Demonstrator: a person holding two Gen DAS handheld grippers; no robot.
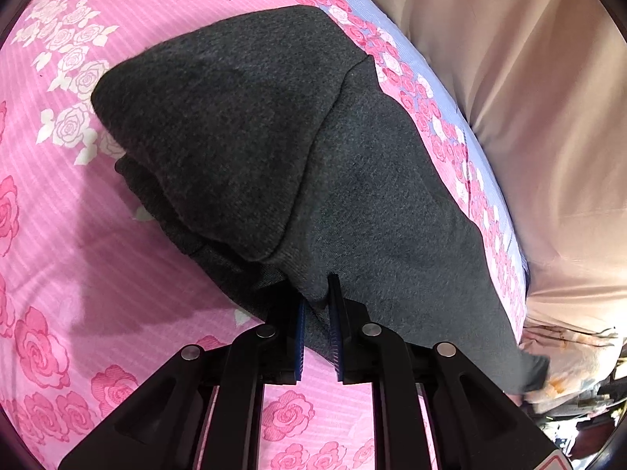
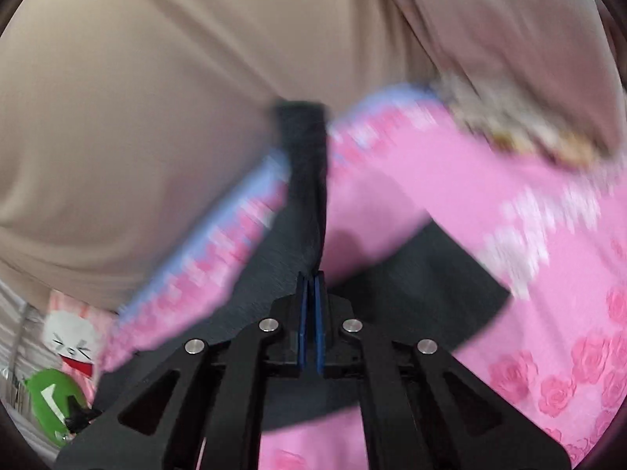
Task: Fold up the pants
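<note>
Pants (image 1: 274, 125), one dark grey pair, lie partly folded on the pink rose-print sheet (image 1: 58, 235); we count two grippers on them. Our left gripper (image 1: 317, 313) pinches a fold of the near edge between its blue pads. To the right, a beige cover (image 1: 509, 78) borders the sheet. Our right gripper (image 2: 311, 286) has its jaws pressed together on a thin strip of the same fabric, lifted off the sheet in a blurred view.

Item count, both wrist views.
One dark grey pants (image 1: 274, 137); one pink rose-print bedsheet (image 1: 78, 254); two grippers, left gripper (image 1: 318, 305), right gripper (image 2: 312, 278).
</note>
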